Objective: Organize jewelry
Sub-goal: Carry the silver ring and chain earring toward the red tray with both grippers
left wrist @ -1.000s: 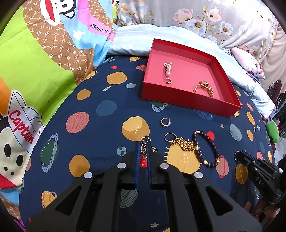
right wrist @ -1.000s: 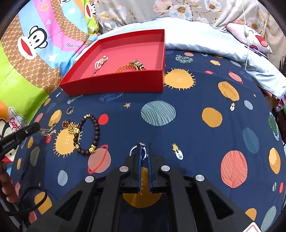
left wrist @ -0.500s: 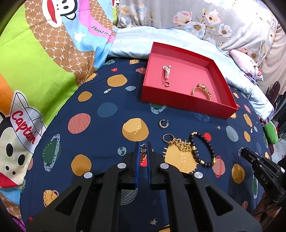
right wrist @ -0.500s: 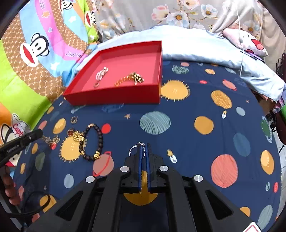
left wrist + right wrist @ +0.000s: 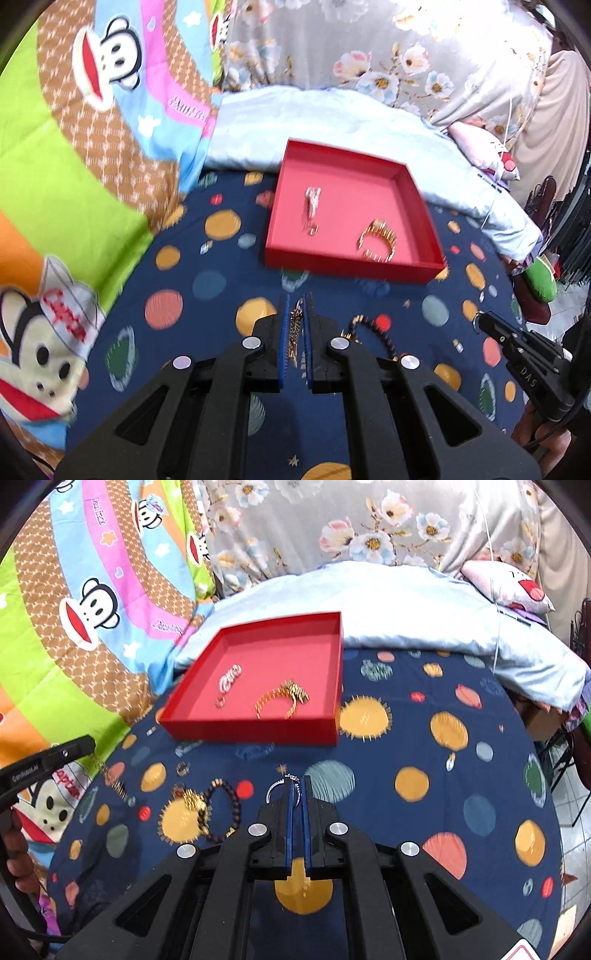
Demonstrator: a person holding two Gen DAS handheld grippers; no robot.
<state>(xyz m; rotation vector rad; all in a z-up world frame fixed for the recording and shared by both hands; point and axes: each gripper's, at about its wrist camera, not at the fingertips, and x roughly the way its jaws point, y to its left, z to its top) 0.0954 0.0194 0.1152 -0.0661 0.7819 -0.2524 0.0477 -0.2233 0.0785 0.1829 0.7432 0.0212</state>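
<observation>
Nearest, left gripper: jaws closed on a thin gold chain, which hangs between the blue pads and trails down the gap. In the right wrist view the same chain dangles below the left gripper's tip, clear of the bedspread (navy, printed with planets).

Right gripper: jaws pressed together on a silver ring; most of its loop sticks out to the left of the pads, with a small setting at the top.

Just beyond the grippers, on the bedspread: a dark beaded bracelet lying flat, a gold chain cluster touching its left side, and a small ring a little farther out, apart from both. In the left wrist view the bracelet is half hidden behind the gripper body.

Farther: a red tray, shallow and square, resting on the bedspread. Inside it, a gold bangle toward the near wall, and left of it a pale pearl-like piece with a small hoop just beside its near end. Whether piece and hoop touch, cannot tell (blurred).

Behind the tray: a pale blue quilt, then a floral sheet. A cartoon-monkey blanket runs along the left.
</observation>
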